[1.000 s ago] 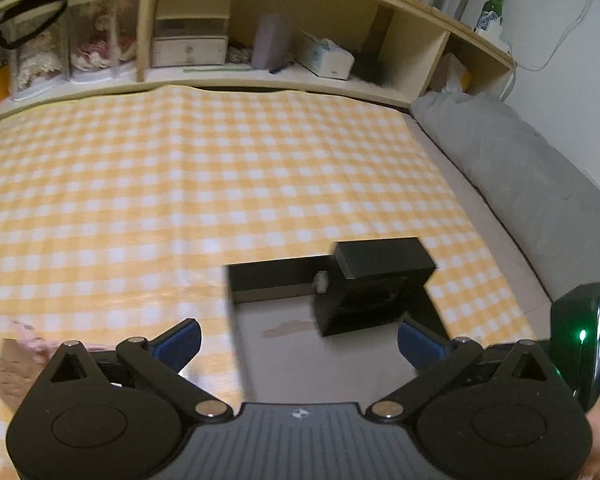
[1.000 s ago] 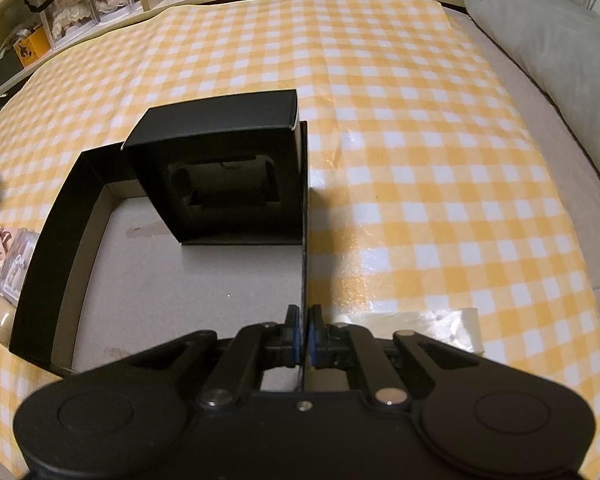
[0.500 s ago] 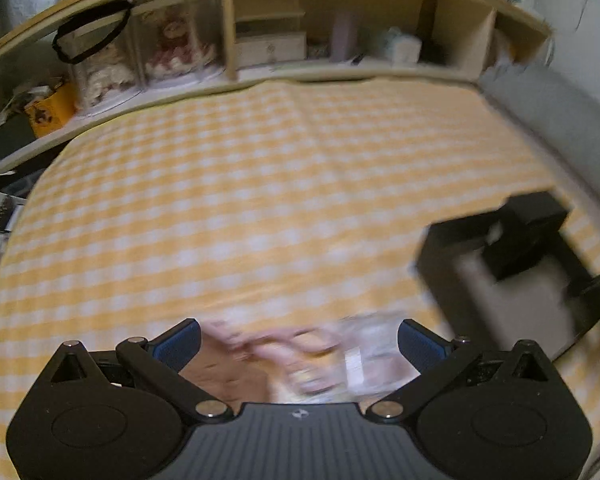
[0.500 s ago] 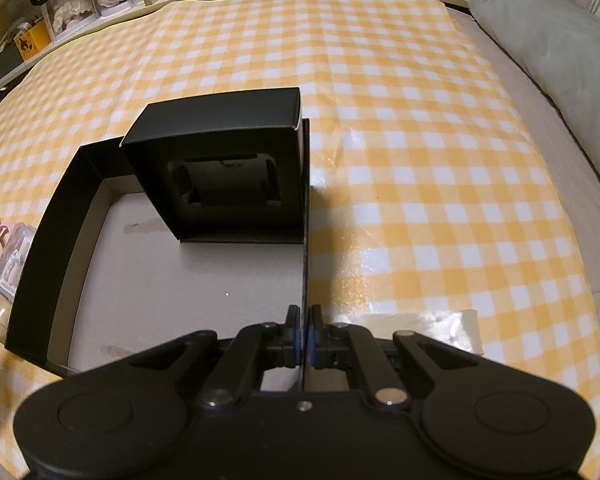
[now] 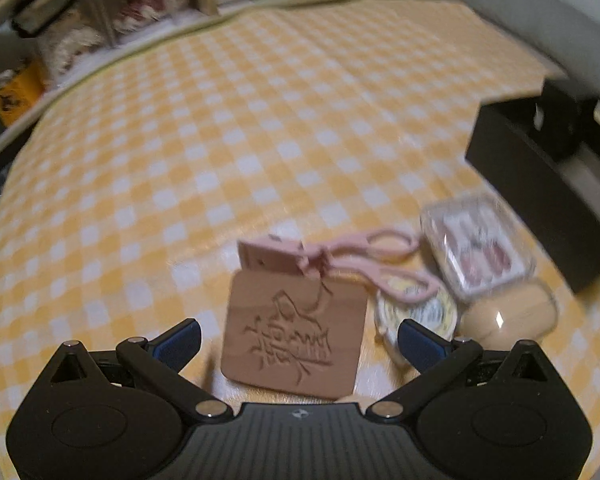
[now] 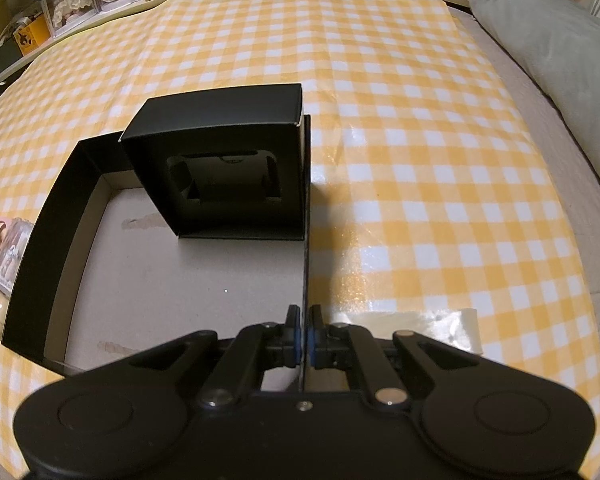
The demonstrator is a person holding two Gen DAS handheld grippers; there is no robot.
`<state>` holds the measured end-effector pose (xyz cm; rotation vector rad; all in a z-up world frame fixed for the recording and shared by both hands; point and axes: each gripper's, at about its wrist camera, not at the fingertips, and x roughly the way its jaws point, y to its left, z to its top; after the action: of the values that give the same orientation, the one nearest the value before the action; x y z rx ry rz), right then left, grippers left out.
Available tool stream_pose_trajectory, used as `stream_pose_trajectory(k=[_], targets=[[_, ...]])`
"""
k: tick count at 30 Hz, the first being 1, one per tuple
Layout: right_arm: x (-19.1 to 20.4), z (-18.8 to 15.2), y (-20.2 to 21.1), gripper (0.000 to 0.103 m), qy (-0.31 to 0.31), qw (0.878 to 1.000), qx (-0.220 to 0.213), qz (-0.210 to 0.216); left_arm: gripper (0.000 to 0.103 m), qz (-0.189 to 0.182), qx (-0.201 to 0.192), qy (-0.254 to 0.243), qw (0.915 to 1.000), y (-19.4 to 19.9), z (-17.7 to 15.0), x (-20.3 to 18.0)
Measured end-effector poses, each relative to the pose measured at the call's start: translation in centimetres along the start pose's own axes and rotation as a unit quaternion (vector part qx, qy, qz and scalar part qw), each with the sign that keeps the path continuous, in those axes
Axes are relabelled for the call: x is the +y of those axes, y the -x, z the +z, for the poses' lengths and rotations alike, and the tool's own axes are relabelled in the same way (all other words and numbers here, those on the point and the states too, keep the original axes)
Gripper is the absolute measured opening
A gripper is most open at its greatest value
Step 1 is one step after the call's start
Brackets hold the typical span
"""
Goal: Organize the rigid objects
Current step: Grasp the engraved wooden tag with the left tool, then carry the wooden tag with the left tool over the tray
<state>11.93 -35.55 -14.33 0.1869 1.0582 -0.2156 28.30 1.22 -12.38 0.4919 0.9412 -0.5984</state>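
left gripper (image 5: pixel 298 342) is wide open in its own view, blue pads spread far apart, hovering low over a little cluster of stuff on the yellow checked tablecloth (image 5: pixel 260 140). right between the pads sits a brown carved plaque (image 5: pixel 296 338) with a big chinese character cut into it. a pink eyelash curler (image 5: pixel 332 258) lies across its top edge and over a small round tin (image 5: pixel 416 312) to the right. beyond that there's a clear plastic case (image 5: pixel 476 248) with red bits inside, and a beige rounded thing (image 5: pixel 508 316) touching the case's near side, can't tell what it is. the black tray box (image 5: pixel 540 184) shows at the right edge, near the pile. everything's a bit motion-blurred here.

right wrist view: right gripper (image 6: pixel 304 338) is clamped tight on the thin right wall of that black tray box (image 6: pixel 48 236), basically pinning it in place. inside the tray, in the far right corner, a smaller black box (image 6: pixel 228 176) stands tilted with its cutout insert facing the camera. the rest of the grey floor is bare. the pile peeks in just left of the tray's outer wall.

my read: this is the pick step, with the left one lined up on the plaque while the right steadies the tray. next move probably means dropping down and closing on the plaque's side edges. the curler resting on top might get dragged along, so go gently, then carry it over the wall into the tray.
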Motion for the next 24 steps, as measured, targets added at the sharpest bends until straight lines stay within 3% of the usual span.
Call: stream_pose_trajectory(k=[6, 11, 16, 20, 24], targets=[[0.0, 0.1, -0.1, 0.004, 0.001, 1.000, 0.000, -0.001, 0.098, 0.035, -0.007, 0.008, 0.9993, -0.7, 0.4, 0.6], [0.0, 0.1, 0.0, 0.004, 0.000, 1.000, 0.000, 0.000, 0.082, 0.040, 0.016, 0.002, 0.9991, -1.5, 0.2, 0.7], [0.1, 0.1, 0.0, 0.004, 0.000, 1.000, 0.000, -0.001, 0.082, 0.062, 0.028, 0.016, 0.9975, -0.7, 0.5, 0.7], [0.1, 0.1, 0.0, 0.004, 0.003, 1.000, 0.001, -0.003, 0.081, 0.071, -0.008, 0.060, 0.9956, 1.8, 0.8, 1.3], [0.1, 0.1, 0.0, 0.004, 0.001, 1.000, 0.001, -0.002, 0.081, 0.047, -0.060, 0.115, 0.9904, 5.1, 1.3, 1.3]])
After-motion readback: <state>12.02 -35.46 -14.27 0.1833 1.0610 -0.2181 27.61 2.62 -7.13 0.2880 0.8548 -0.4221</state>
